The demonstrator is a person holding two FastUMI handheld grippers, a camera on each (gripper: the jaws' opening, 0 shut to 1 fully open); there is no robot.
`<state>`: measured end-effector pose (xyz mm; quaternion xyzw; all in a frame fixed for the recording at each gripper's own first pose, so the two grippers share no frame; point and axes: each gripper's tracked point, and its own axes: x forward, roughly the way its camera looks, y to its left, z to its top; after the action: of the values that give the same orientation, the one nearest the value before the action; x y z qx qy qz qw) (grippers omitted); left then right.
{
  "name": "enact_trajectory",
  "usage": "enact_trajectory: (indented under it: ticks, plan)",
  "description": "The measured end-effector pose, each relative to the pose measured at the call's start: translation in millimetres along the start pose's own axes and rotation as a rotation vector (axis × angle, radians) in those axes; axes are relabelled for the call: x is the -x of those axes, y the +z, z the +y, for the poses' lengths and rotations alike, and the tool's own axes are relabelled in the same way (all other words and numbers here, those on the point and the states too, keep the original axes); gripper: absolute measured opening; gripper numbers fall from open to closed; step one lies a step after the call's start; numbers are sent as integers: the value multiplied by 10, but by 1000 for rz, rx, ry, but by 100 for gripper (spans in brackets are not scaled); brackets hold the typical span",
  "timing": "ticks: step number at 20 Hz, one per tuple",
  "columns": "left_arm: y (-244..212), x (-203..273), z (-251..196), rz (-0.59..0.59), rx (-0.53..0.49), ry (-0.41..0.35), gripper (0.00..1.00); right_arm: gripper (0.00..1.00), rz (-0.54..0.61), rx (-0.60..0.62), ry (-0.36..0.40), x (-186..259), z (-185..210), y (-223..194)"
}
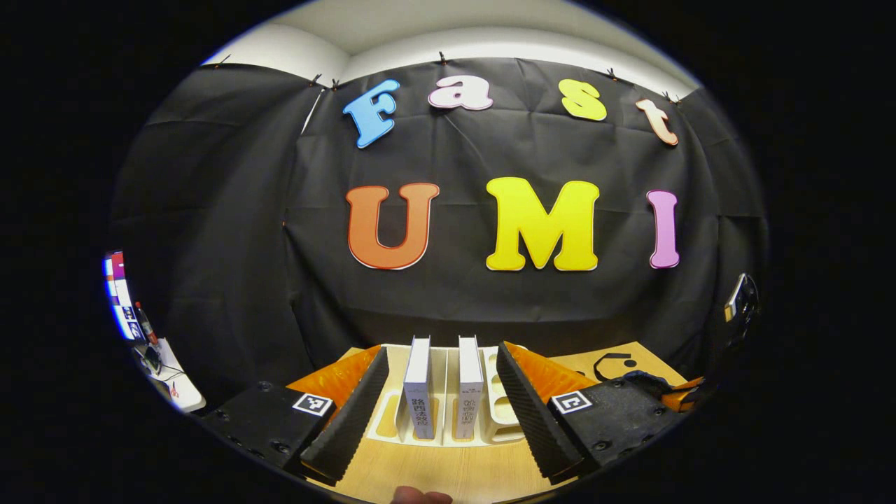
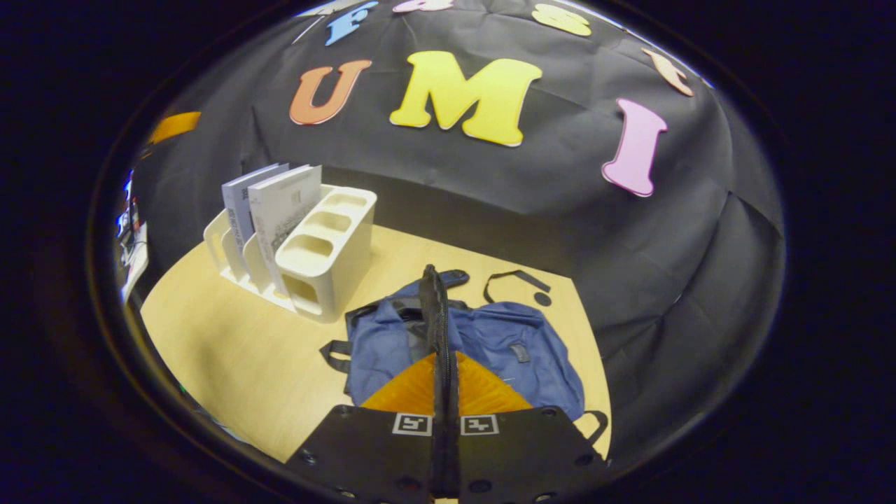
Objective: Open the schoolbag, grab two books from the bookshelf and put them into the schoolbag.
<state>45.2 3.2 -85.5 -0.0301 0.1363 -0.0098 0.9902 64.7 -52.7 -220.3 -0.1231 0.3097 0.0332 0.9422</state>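
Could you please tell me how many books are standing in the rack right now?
2: the left book and the right book stand upright in neighbouring slots of the rack. None seems hidden.

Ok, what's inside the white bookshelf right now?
Two books stand upright in the bookshelf, in its divider slots. The end compartments look empty from above; their bottoms are hidden.

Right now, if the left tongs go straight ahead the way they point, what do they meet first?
Probably the two books upright in the white rack: they stand framed between the open left tongs, with bare table before them. Depth is hard to judge.
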Motion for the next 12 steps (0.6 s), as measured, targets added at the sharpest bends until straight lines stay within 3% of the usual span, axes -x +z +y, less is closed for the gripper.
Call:
enact_trajectory:
  ticks: [12]
  plan:
    - [117, -693, -447, 115, -12, -85, 97, 0, -35, -50, -104, 87, -1138, 153]
